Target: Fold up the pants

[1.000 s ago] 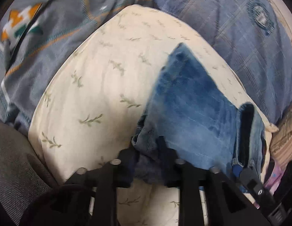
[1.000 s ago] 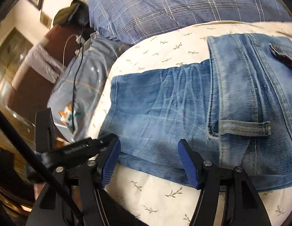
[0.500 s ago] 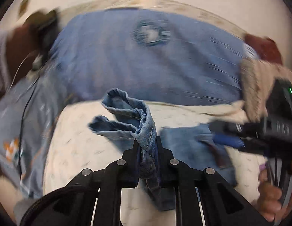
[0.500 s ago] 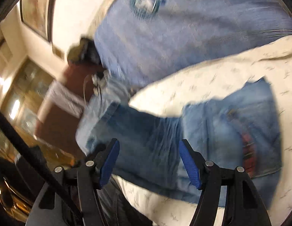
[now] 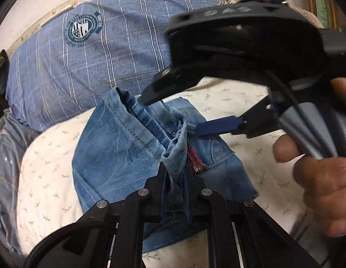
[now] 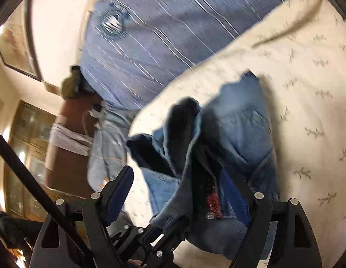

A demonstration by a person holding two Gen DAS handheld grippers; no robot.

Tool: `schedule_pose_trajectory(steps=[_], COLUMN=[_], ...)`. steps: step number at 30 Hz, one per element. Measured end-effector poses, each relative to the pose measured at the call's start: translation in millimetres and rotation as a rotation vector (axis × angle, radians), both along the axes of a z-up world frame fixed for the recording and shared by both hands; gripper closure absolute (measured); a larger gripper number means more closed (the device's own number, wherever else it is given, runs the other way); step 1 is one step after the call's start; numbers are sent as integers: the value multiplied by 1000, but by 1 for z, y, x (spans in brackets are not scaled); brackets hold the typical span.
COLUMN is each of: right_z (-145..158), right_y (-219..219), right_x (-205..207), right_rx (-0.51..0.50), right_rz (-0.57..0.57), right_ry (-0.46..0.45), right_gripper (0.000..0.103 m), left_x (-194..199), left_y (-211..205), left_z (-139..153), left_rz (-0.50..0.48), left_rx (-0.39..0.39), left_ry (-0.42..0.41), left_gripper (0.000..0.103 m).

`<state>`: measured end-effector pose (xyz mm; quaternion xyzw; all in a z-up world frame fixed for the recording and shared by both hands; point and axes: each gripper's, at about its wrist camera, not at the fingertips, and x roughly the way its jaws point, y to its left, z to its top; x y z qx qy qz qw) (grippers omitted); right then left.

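Now | left gripper clamped on faded blue denim pants — bunched hem lifted toward waist | right gripper jaws apart — nearer, astride fold.

You can read only "DAS" embossed on right gripper housing, above jeans. Pillow crest lettering illegible.

blue jeans bunched mid-frame, hem edge raised toward 12 o'clock; red patch, maybe a label, at 4 o'clock
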<state>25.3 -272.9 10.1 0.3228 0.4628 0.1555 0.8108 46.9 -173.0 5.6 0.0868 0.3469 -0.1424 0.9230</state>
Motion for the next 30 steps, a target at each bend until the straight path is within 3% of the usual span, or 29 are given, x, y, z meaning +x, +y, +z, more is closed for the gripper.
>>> schedule_pose_trajectory(steps=[2, 5, 6, 7, 10, 12, 14, 15, 16, 18, 20, 21, 22, 25, 27, 29, 30], right_z=[-5, -9, -10, -7, 17, 20, 0, -19, -28, -19, 11, 21, 33, 43, 43, 34, 27], right_y=[7, 16, 20, 20, 13, 3, -12, -22, -27, -39, -42, -41, -36, -14, 0, 15, 23], right_x=[4, 8, 9, 8, -6, -10, -3, 1, 2, -7, -21, -25, -29, -28, -21, -8, 1], right_rx=[-43, -99, -110, -130, -138, -147, -155, -144, -110, -32, -54, -54, -41, -44, -121, -161, -189], right_rz=[13, 40, 55, 51, 34, 5, -50, -86, -93, -136, -165, -164, -134, -28, 11, 53, 84], right_ry=[23, 40, 46, 38, -54, -64, 31, 124, 155, 98, -47, -97, -166, -219, -206, -162, -133], right_gripper=[35, 71, 92, 93, 95, 95, 89, 85, 85, 82, 53, 30, 27, 28, 30, 37, 52], left_x=[-3, -4, 3, 0, -8, 0, 16, 16, 11, -5, -21, -25, -31, -31, -20, -9, -4], left_y=[1, -1, 0, 0, -1, -6, -15, -17, -15, -4, 9, 14, 20, 43, 54, 59, 62], left_z=[2, 5, 10, 15, 33, 22, -8, -18, -19, -10, 0, 2, 5, 12, 12, 3, -2], left_rz=[-4, -11, -13, -21, -61, -84, -116, -107, -107, -133, -155, -155, -147, -127, -99, -73, -67], left_rx=[-17, -5, -8, -20, -59, -76, -40, -14, -19, -78, -125, -127, -122, -176, -180, -147, -153], left_ry=[4, 10, 12, 7, -51, 9, 135, 146, 130, 90, 70, 64, 57, 55, 61, 71, 89], left_gripper=[91, 91, 91, 91, 91, 89, 85, 85, 81, 68, 60, 60, 60, 59, 56, 58, 58])
